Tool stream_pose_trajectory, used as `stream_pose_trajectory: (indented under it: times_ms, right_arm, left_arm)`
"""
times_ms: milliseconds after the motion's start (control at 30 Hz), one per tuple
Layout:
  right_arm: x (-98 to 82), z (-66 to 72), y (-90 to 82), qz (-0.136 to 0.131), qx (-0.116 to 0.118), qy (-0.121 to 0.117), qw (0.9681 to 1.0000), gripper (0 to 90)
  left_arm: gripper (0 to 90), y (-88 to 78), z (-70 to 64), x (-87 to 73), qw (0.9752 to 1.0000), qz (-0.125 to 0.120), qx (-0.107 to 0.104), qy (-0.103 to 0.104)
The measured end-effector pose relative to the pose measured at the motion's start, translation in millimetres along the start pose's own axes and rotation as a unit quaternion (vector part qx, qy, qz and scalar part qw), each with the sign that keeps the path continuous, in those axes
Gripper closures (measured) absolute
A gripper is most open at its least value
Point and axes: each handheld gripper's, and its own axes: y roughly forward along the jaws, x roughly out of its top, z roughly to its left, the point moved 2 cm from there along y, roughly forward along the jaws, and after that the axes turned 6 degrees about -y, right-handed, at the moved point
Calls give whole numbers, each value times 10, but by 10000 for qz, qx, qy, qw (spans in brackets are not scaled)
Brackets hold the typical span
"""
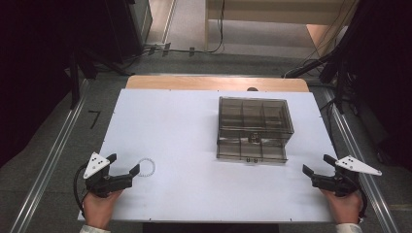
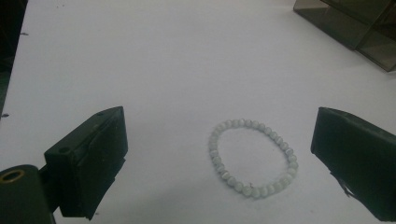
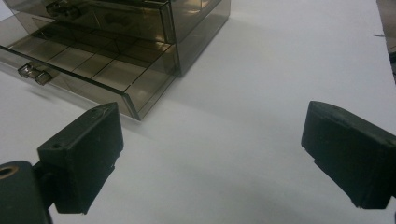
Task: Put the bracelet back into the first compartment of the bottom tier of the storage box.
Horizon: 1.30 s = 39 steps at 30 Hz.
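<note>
Where it lies flat, the bracelet [image 2: 252, 157] is a ring of pale beads.

The box [image 1: 254, 129] stands on the table [image 1: 170, 116]; the bracelet [image 1: 146, 167] lies well to the box's left and nearer the person.
</note>
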Motion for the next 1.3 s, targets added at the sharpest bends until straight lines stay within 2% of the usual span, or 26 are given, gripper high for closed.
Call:
stream_pose_trajectory:
  times_ms: [367,667,867,1100,1300]
  right_arm:
    - [3,1,0,-3,2,-1,10000,42]
    - [2,-1,3,-2,0,-4,10000,42]
    - [2,-3,8,3,-5,-12,10000,42]
    - [6,-1,13,7,7,-33,10000,42]
    - [7,4,16,32,20,-24,10000,42]
  left_arm:
    - [57,70,-7,9,9998,161,74,60]
    - [82,118,-24,22,9997,160,78,151]
    - [83,154,-9,18,9994,219,159,193]
    - [161,192,-4,11,9991,303,113,281]
    - [201,236,2,10,9988,428,73,228]
